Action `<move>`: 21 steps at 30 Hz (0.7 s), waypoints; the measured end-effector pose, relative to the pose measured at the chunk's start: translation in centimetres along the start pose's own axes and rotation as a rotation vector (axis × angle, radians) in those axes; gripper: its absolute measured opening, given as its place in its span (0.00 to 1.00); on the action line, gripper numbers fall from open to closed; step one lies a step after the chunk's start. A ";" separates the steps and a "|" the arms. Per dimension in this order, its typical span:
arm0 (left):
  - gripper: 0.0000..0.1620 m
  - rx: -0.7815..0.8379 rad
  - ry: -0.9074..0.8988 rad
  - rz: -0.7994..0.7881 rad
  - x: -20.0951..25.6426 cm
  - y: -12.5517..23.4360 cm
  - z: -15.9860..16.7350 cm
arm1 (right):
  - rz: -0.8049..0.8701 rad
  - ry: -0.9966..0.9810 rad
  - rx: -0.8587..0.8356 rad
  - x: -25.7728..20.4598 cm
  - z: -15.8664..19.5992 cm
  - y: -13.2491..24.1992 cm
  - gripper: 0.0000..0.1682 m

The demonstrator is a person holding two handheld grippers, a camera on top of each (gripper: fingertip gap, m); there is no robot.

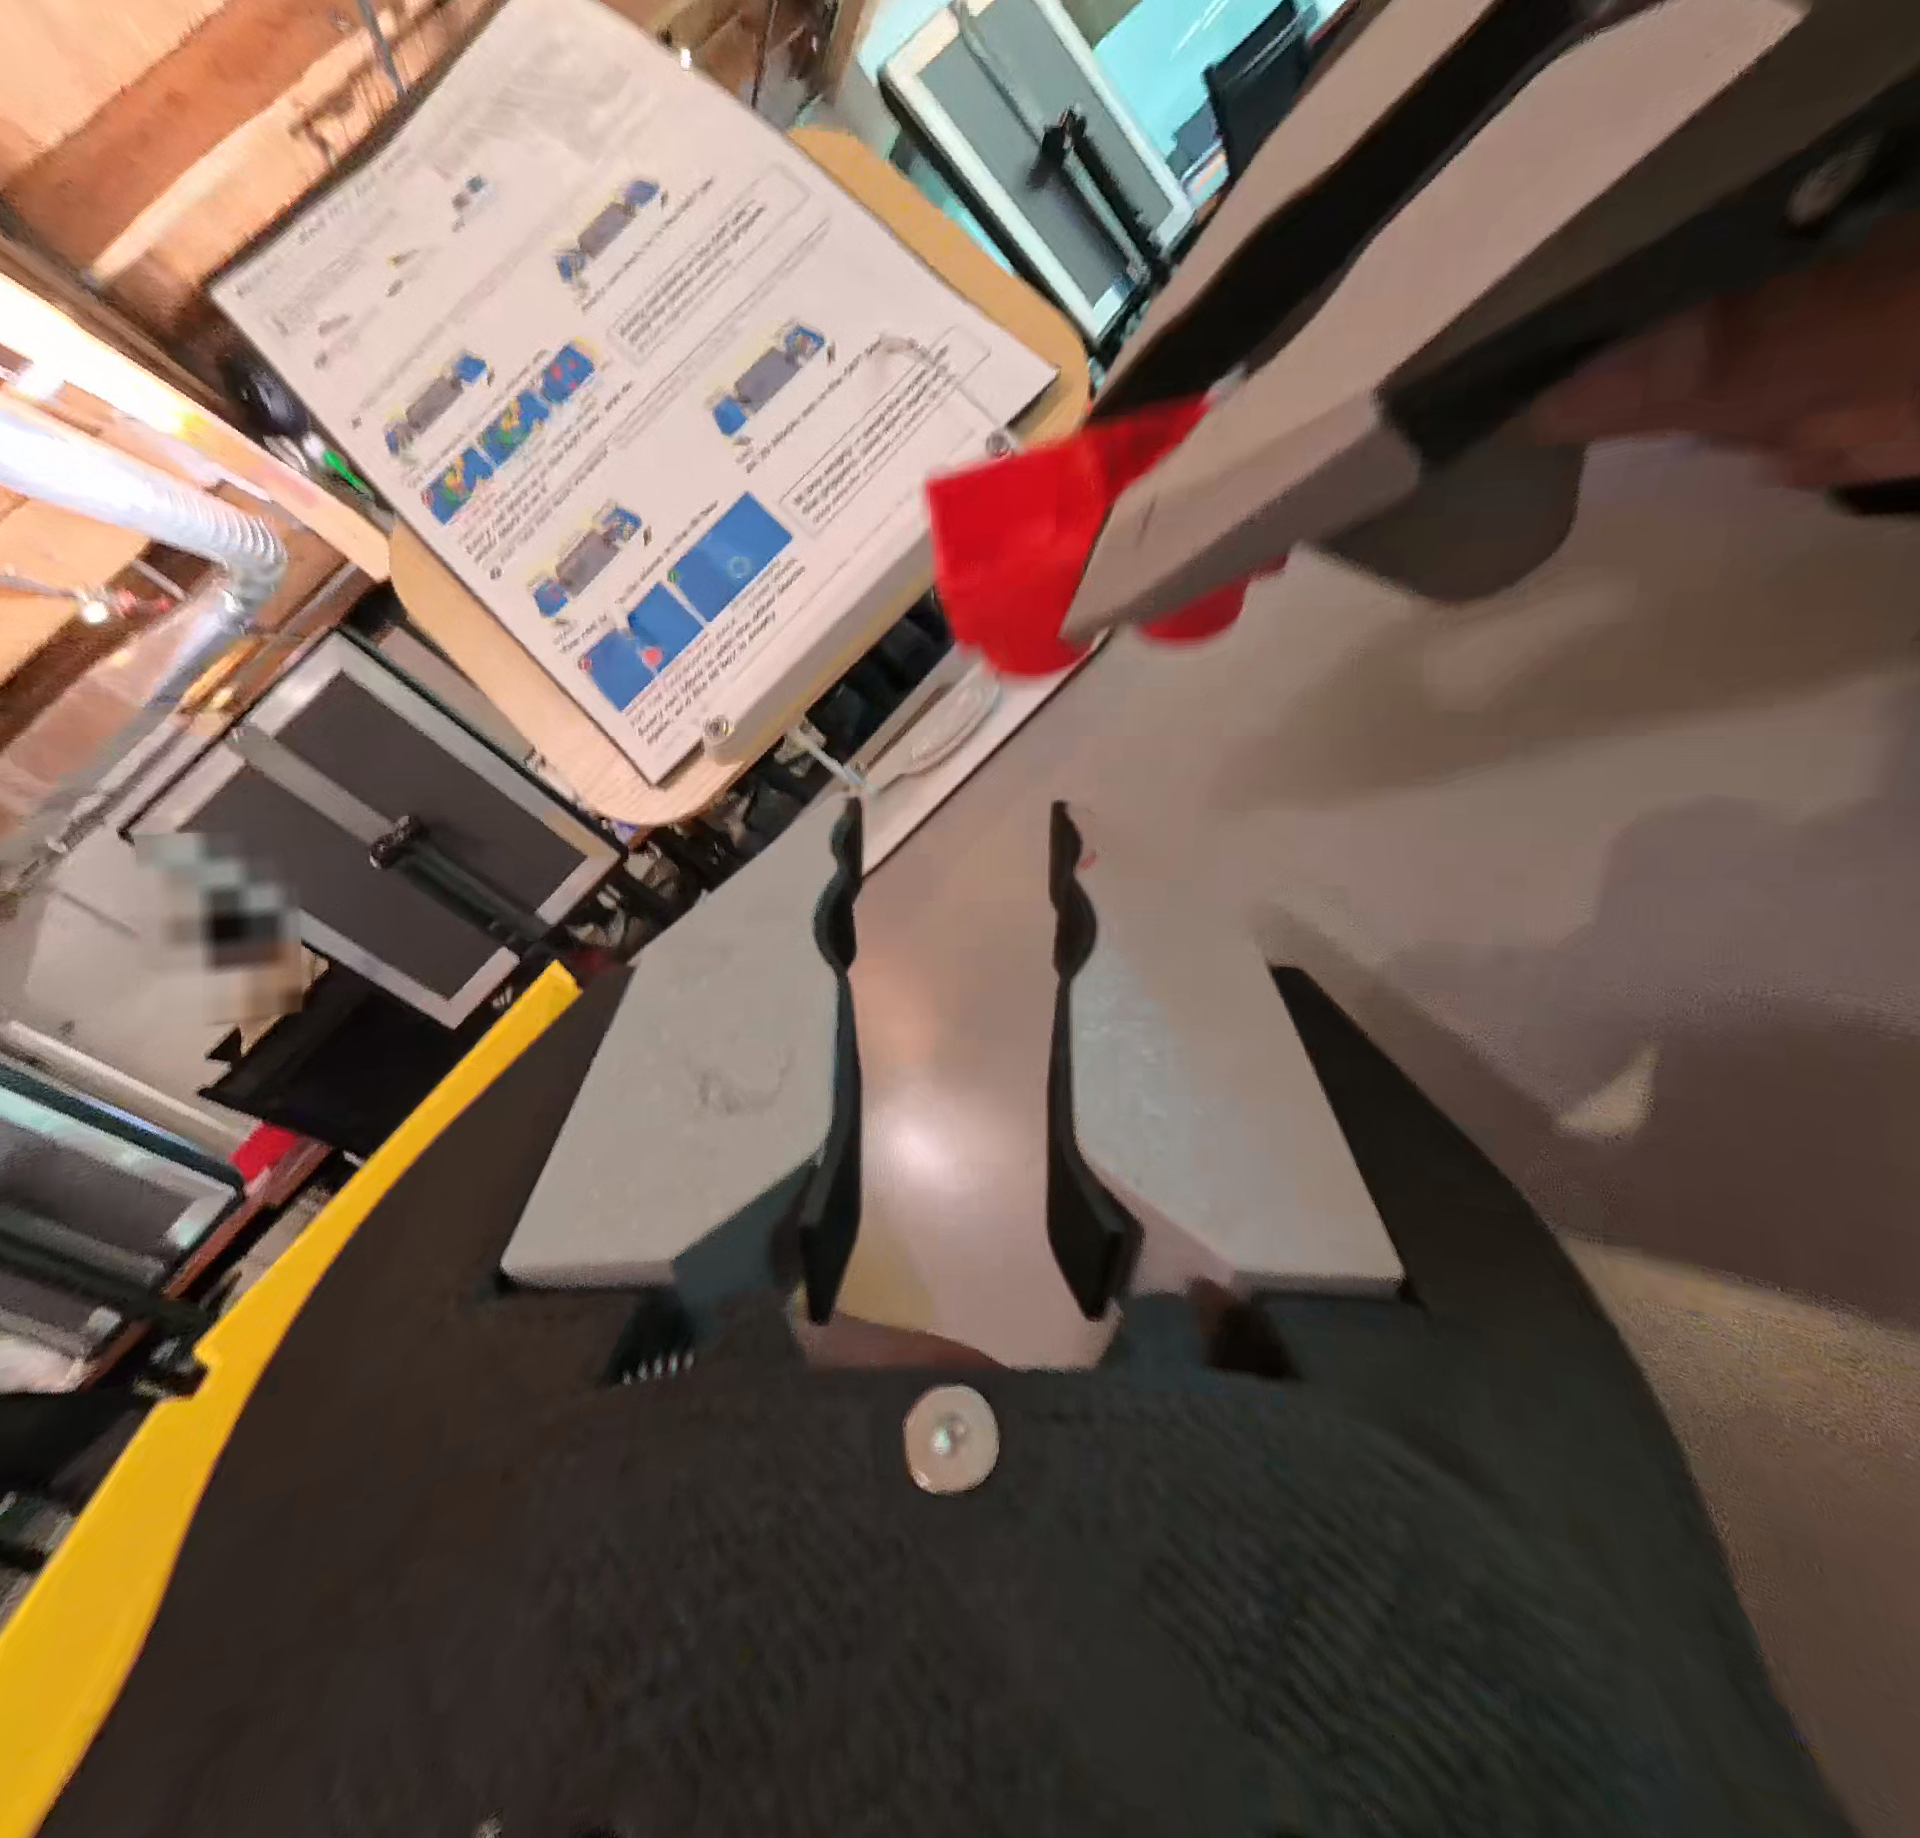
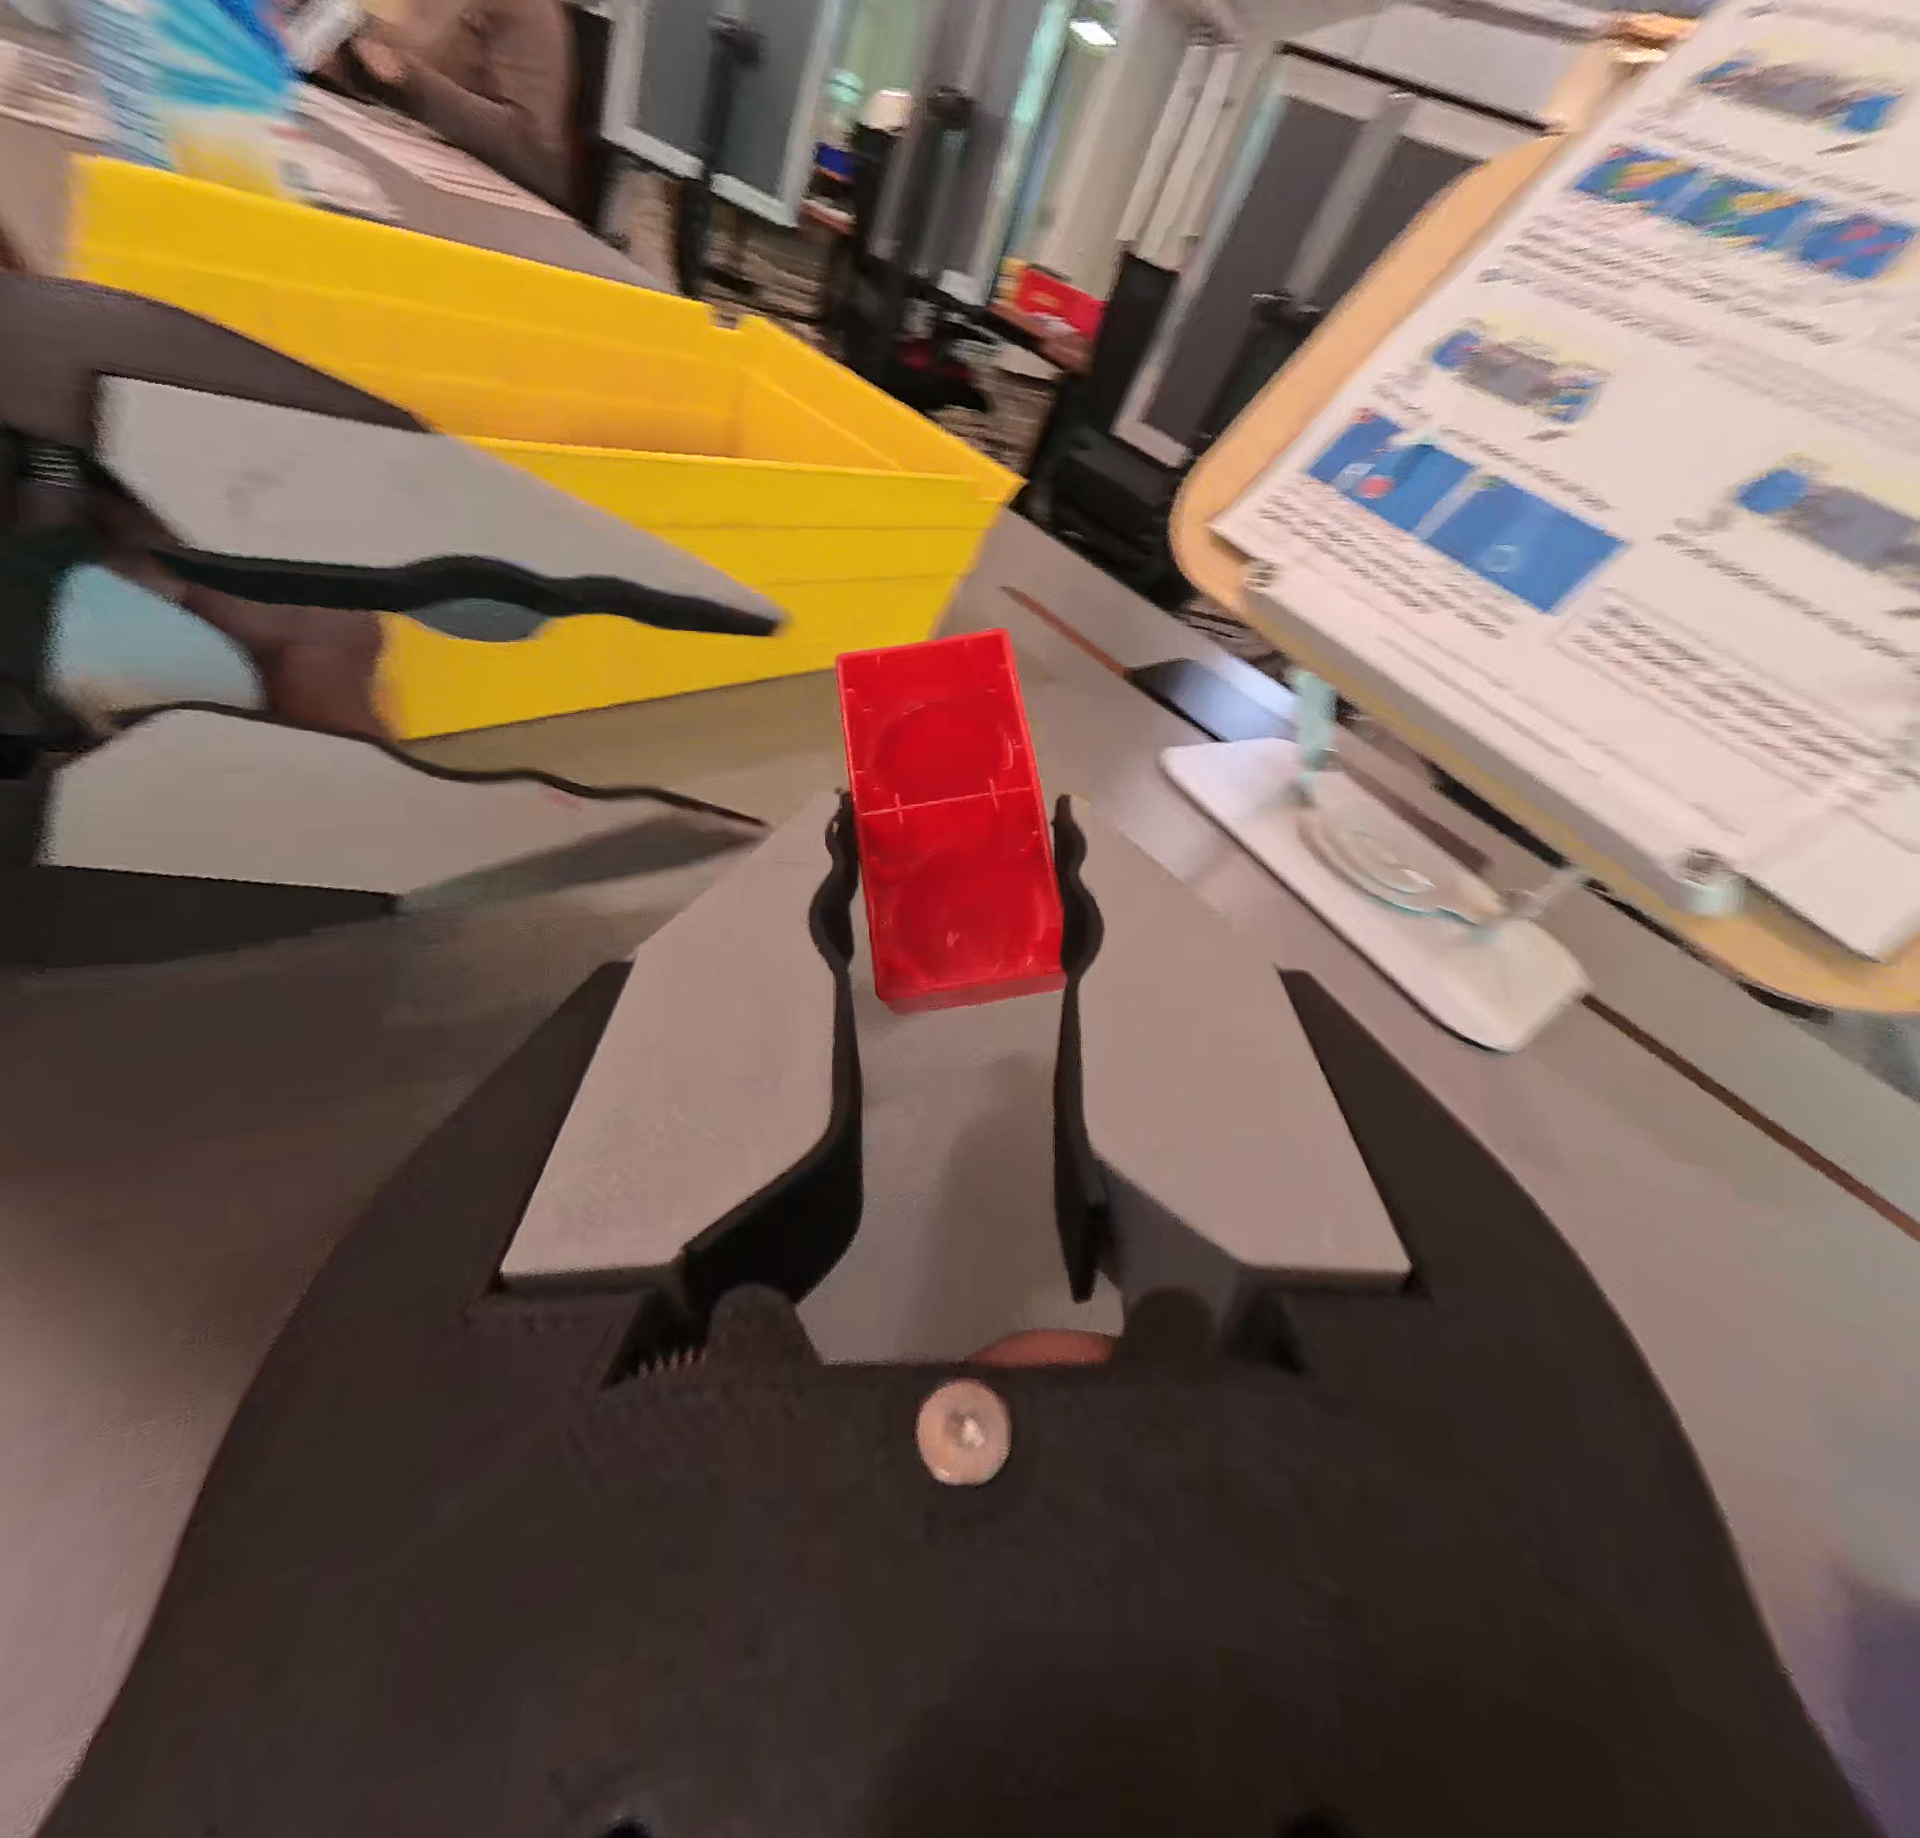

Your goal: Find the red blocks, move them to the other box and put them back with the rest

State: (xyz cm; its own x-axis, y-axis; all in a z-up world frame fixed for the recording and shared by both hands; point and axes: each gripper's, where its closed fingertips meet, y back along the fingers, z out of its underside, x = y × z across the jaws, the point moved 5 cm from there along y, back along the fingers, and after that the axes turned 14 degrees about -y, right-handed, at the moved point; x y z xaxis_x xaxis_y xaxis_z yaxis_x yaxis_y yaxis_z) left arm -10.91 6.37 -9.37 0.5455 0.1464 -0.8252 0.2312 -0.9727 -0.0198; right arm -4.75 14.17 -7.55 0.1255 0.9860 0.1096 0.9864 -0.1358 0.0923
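Observation:
My right gripper (image 2: 951,822) is shut on a red block (image 2: 951,822), held above the grey table with its hollow underside facing the camera. In the left wrist view the same red block (image 1: 1013,552) shows at the upper right, clamped in the right gripper (image 1: 1049,583). My left gripper (image 1: 956,832) is open and empty above the table. In the right wrist view the left gripper (image 2: 769,718) shows at the left, jaws apart, in front of the yellow box (image 2: 727,500). The yellow box's inside is mostly hidden.
An instruction sheet on a tan board with a white stand (image 2: 1558,500) rises at the right of the table; it also shows in the left wrist view (image 1: 623,354). A yellow box edge (image 1: 260,1321) lies at the left. Grey cabinets stand behind.

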 end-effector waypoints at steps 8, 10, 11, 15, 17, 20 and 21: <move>0.06 -0.123 0.061 0.053 0.1 -0.9 2.2 | 0.347 0.042 0.274 5.5 -5.8 8.3 0.21; 0.06 -0.128 0.044 0.057 0.3 -1.1 2.3 | 0.425 0.079 0.282 7.4 -8.2 11.7 0.21; 0.07 -0.130 0.038 0.060 0.4 -1.1 2.3 | 0.480 0.098 0.263 8.7 -9.1 13.5 0.21; 0.09 -0.139 0.040 0.050 0.3 -1.2 2.3 | 0.685 -0.002 0.197 15.8 -9.0 20.4 0.21; 0.09 -0.145 0.042 0.043 0.2 -1.3 2.4 | 0.709 -0.101 0.170 19.0 -6.9 22.0 0.21; 0.09 -0.150 0.027 0.041 0.3 -1.3 2.4 | 0.742 -0.204 0.089 21.9 -3.8 22.7 0.21; 0.09 -0.153 0.019 0.041 0.4 -1.3 2.4 | 0.744 -0.224 0.061 22.4 -3.1 22.7 0.21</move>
State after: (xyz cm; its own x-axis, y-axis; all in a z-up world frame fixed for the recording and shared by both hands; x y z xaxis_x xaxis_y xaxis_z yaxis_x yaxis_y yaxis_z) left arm -12.88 7.27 -11.03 0.5721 0.1120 -0.8125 0.3277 -0.9394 0.1012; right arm 20.11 32.90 0.08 0.7688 0.6342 -0.0815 0.6373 -0.7704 0.0170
